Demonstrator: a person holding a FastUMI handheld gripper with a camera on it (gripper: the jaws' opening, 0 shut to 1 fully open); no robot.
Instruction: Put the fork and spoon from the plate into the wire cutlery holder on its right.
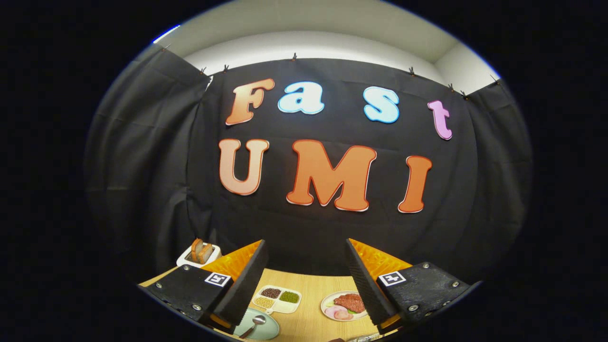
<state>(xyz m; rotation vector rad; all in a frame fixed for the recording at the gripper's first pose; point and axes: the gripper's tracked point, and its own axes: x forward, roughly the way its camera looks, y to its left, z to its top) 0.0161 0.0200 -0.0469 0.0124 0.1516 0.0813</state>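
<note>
My gripper (306, 278) is held high above the wooden table, tilted toward the booth wall, its two fingers wide apart with nothing between them. Far below, beside the left finger, lies a pale green plate (267, 328) with a spoon (253, 325) resting on it. The left finger hides much of the plate, and I cannot make out a fork on it. At the lowest rim of the view, near the right finger, a bit of metal wire (363, 337) shows, possibly the cutlery holder.
Between the fingers on the table sit a white divided tray (279, 299) with beans and seeds and a white plate with meat and ham slices (343, 306). A white toaster with bread (200, 254) stands at the table's far left.
</note>
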